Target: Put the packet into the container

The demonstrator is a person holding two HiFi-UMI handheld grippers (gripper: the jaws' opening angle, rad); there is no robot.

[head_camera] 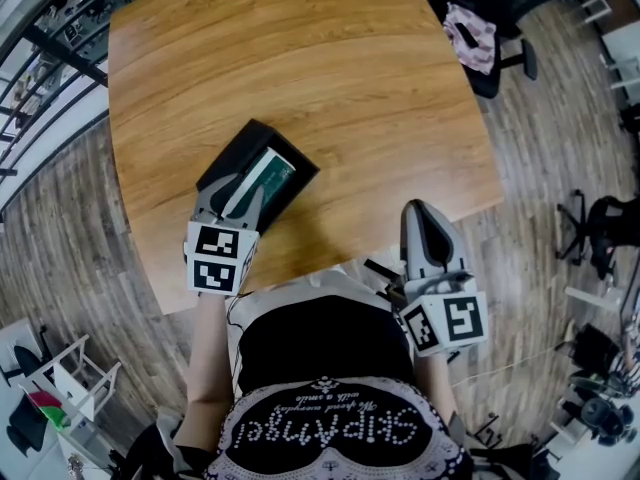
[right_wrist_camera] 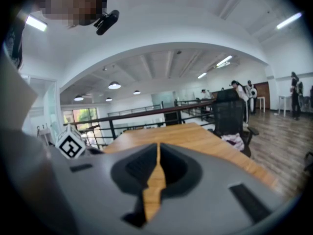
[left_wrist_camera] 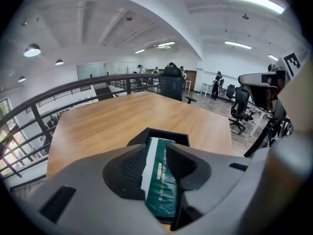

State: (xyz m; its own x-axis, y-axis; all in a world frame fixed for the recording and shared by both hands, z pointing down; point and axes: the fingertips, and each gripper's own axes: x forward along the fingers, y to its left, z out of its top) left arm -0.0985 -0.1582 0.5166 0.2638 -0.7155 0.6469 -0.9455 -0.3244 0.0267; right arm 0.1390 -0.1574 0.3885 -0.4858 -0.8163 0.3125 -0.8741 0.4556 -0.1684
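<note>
A green packet (head_camera: 275,175) with a white edge strip stands on edge between the jaws of my left gripper (head_camera: 252,190). Both pads press on it, and the left gripper view shows the packet (left_wrist_camera: 159,180) squeezed in the gap of the gripper (left_wrist_camera: 159,153). Its far end reaches over the near rim of the black open container (head_camera: 243,146), which sits near the table's front left; the same container (left_wrist_camera: 168,134) lies just ahead of the jaws. My right gripper (head_camera: 425,213) hovers at the table's front right edge, shut and empty (right_wrist_camera: 157,153).
The wooden table (head_camera: 330,58) stretches bare beyond the container. A black office chair with a pink cloth (head_camera: 472,38) stands at the far right corner. A metal railing (head_camera: 40,68) runs along the left. The person's torso is against the near edge.
</note>
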